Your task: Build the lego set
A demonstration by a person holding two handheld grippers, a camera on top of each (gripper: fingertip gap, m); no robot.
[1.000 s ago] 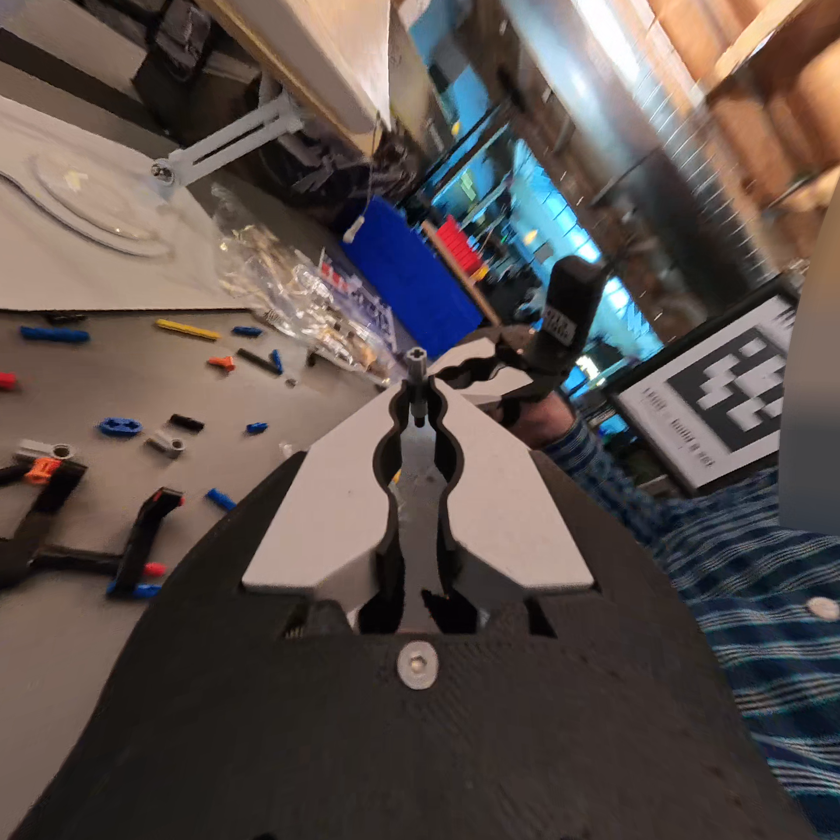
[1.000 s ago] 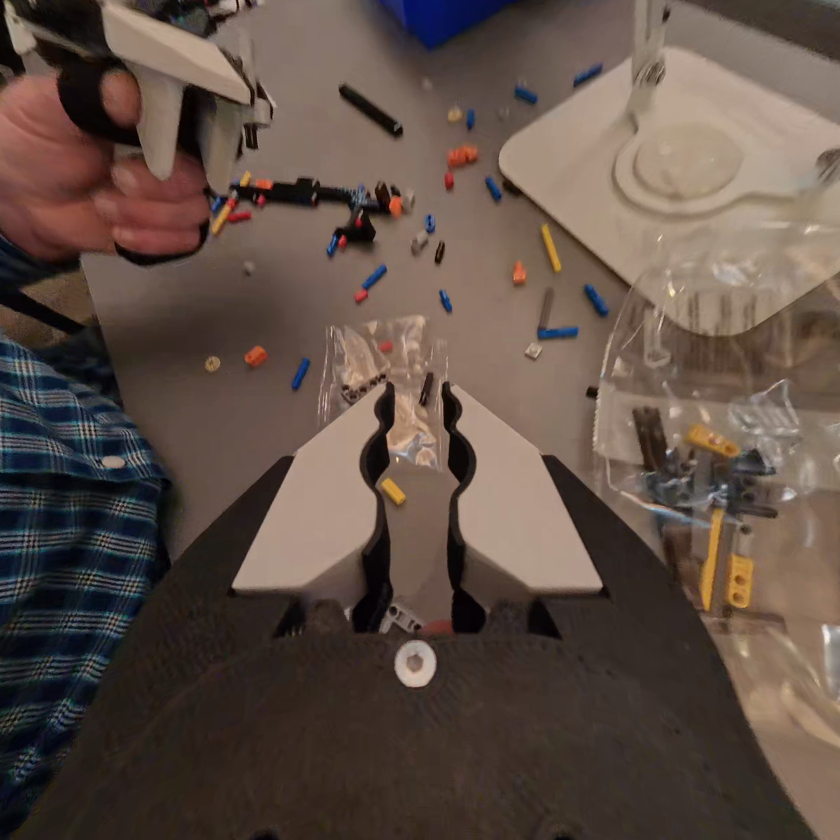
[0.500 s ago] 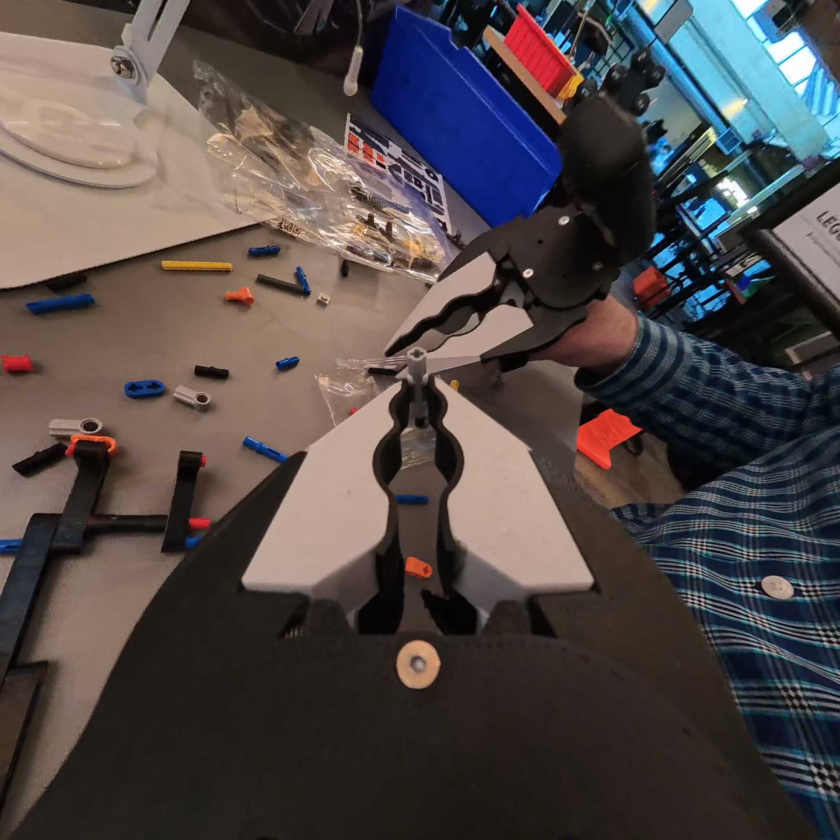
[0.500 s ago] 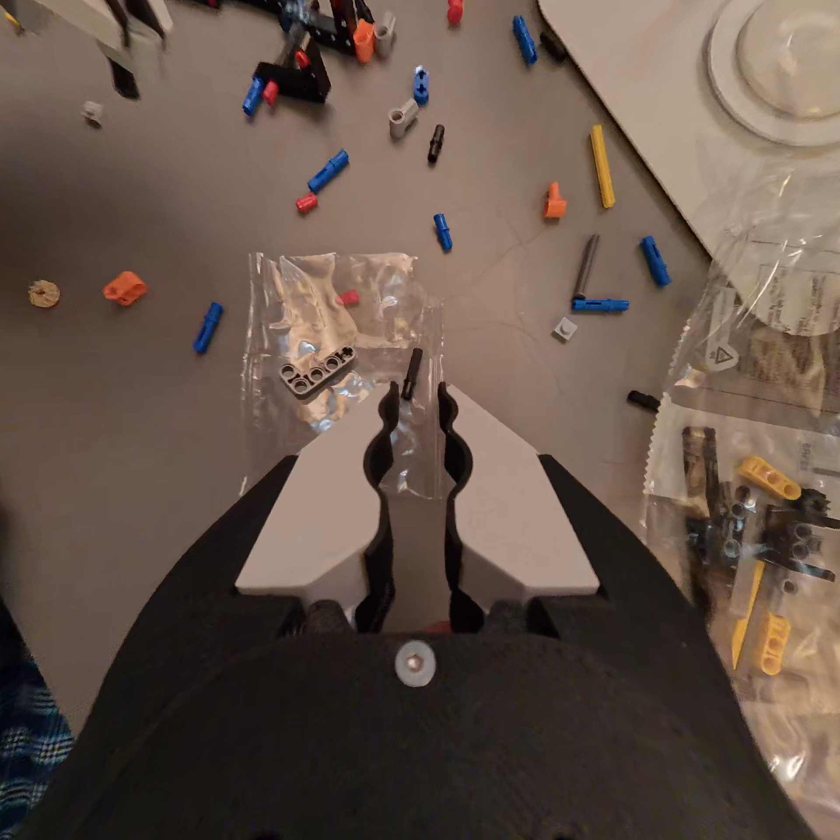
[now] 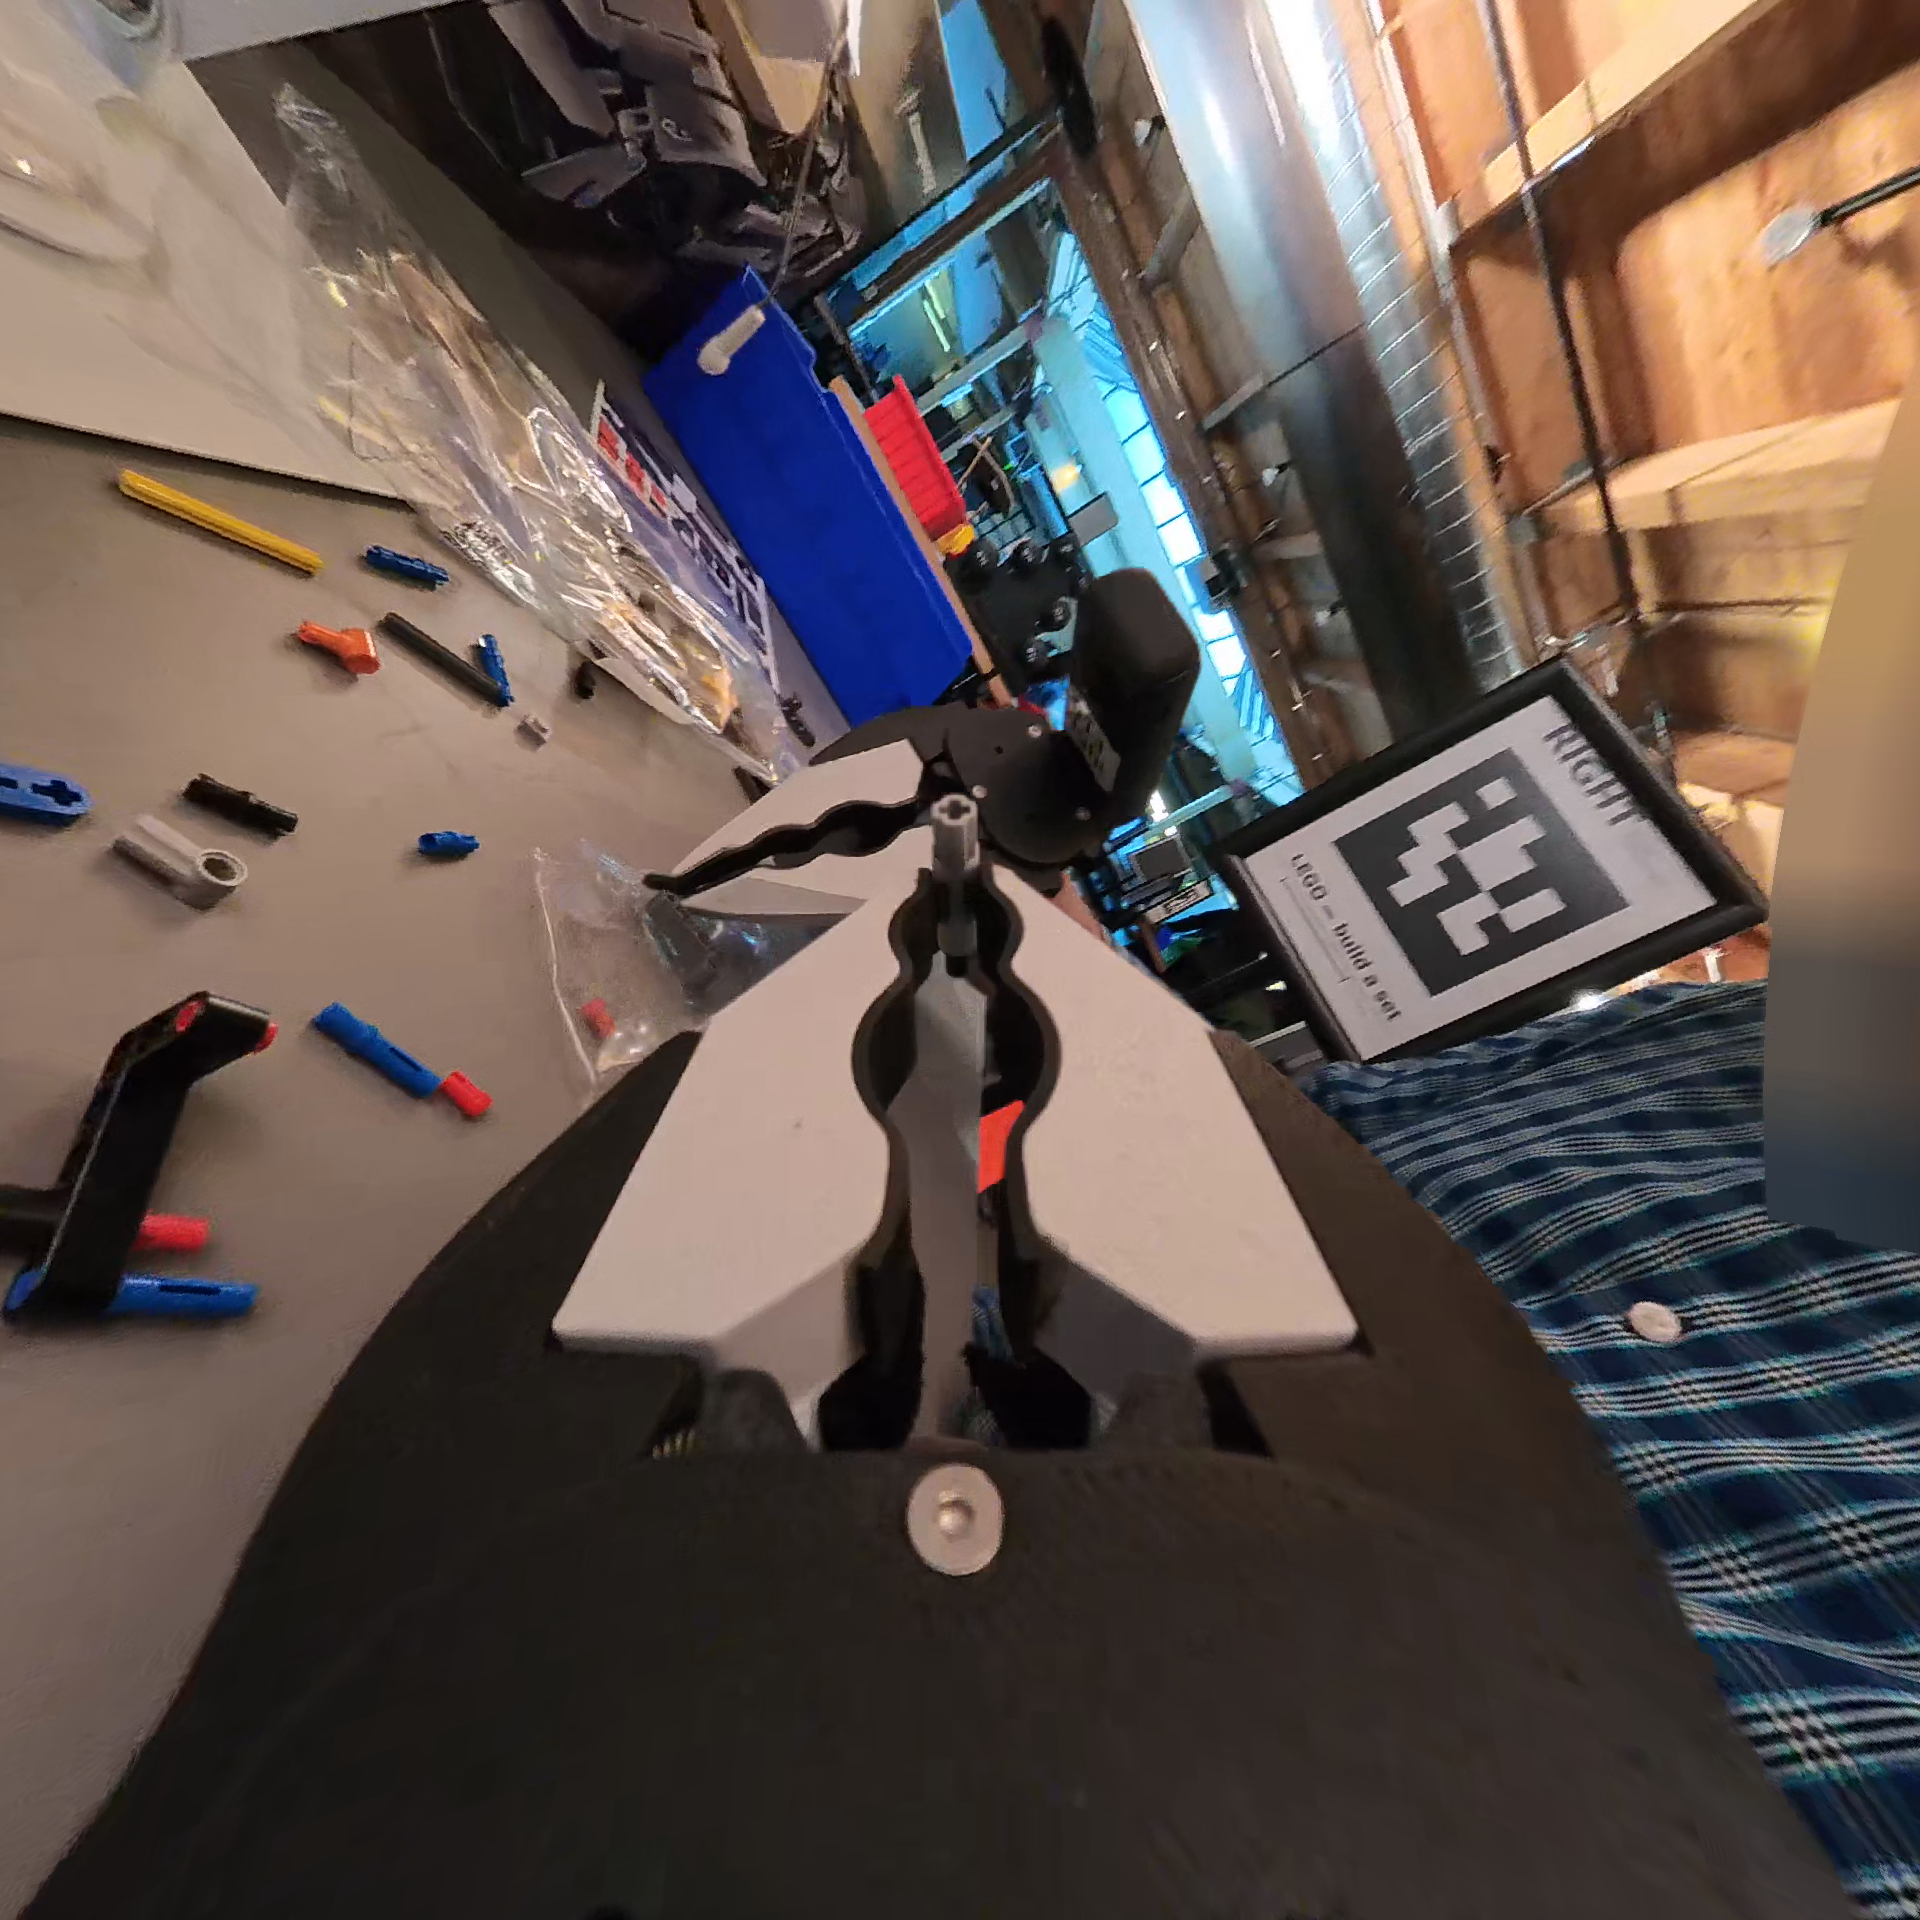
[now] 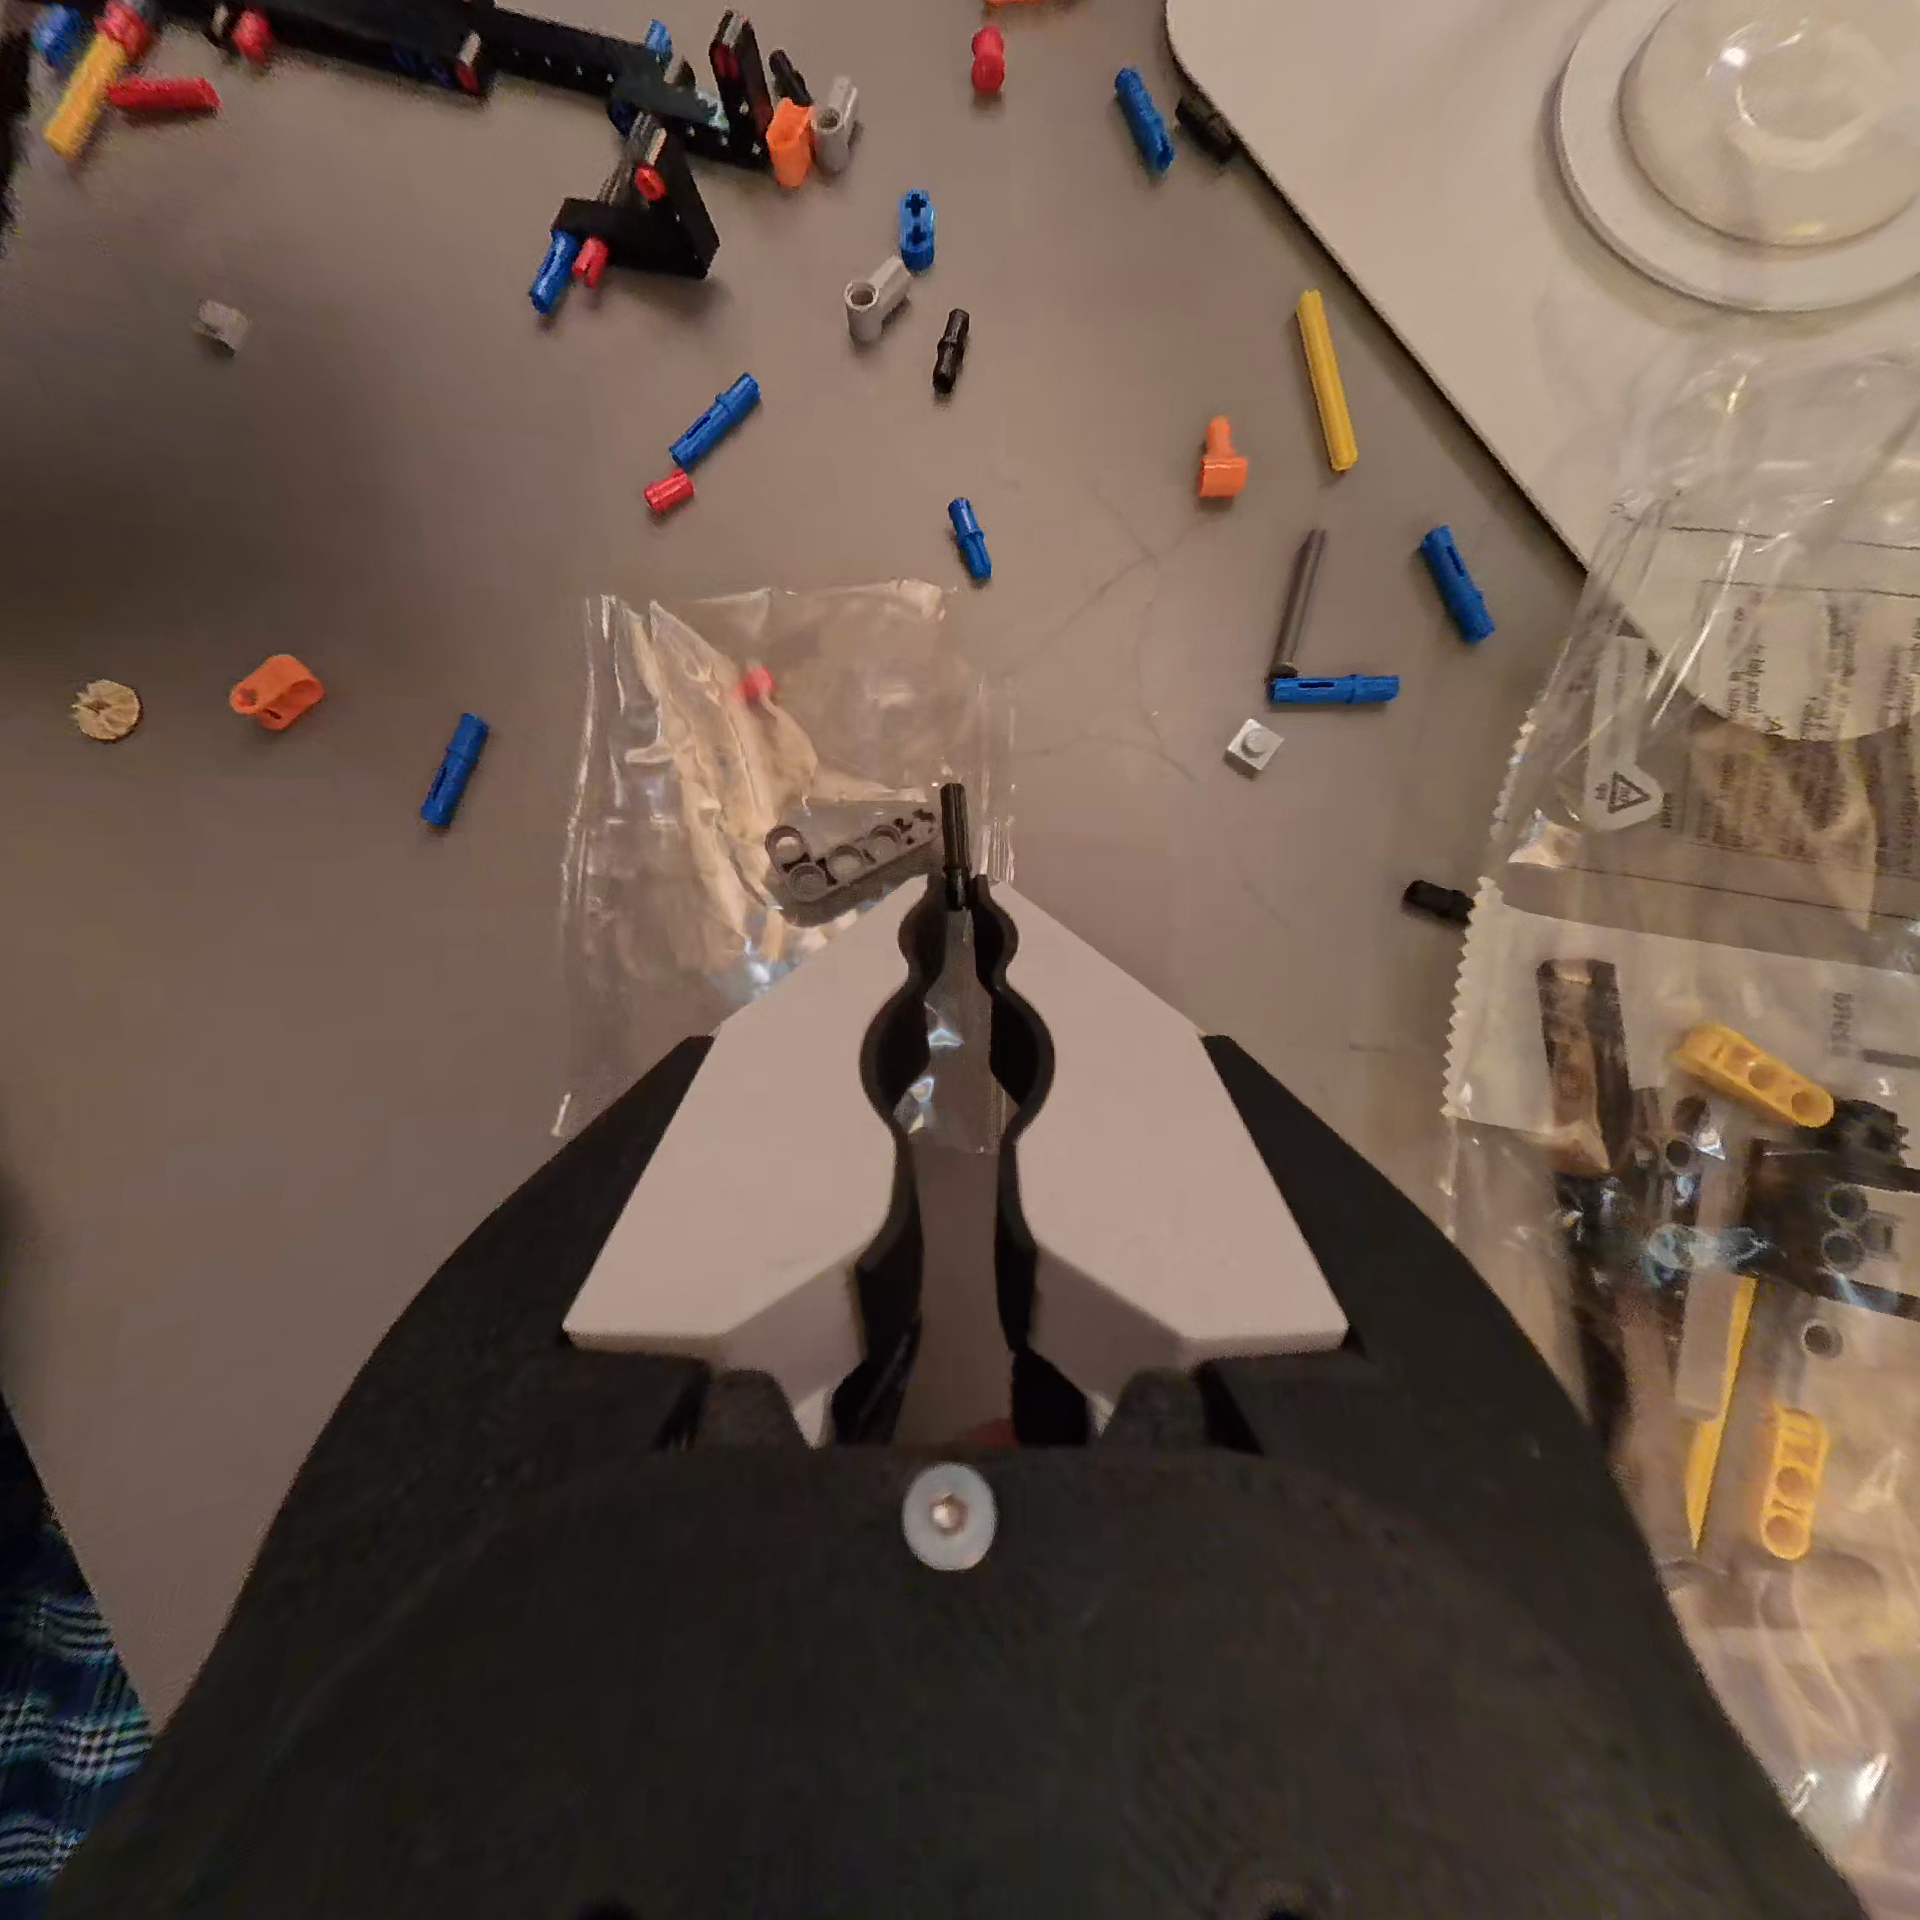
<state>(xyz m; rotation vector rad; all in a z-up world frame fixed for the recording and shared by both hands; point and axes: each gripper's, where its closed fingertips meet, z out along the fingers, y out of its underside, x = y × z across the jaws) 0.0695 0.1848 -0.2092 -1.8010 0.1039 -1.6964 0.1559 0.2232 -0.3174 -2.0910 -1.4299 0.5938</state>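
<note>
My left gripper [image 5: 953, 906] is shut on a small grey axle pin [image 5: 953, 831] that sticks out past its tips, held above the grey table. My right gripper [image 6: 961, 899] is shut on a black pin [image 6: 952, 836] at the edge of a small clear bag [image 6: 727, 727]. That bag holds a grey angled beam [image 6: 842, 857] and a red pin. In the left wrist view the right gripper [image 5: 675, 883] reaches down onto the bag. A partly built black assembly [image 6: 639, 213] lies at the far side; part of it shows in the left wrist view [image 5: 125, 1132].
Loose blue, red, orange, yellow and black pins lie scattered on the table [image 6: 312, 468]. Large clear bags of parts [image 6: 1714, 1143] lie at the right beside a white board with a clear dome [image 6: 1766, 156]. A blue bin [image 5: 810, 540], a framed marker sign [image 5: 1475, 894] and a plaid sleeve [image 5: 1662, 1299] are nearby.
My right gripper has moved down to the small bag and shut on the black pin. My left gripper has tilted and swung while keeping the grey pin.
</note>
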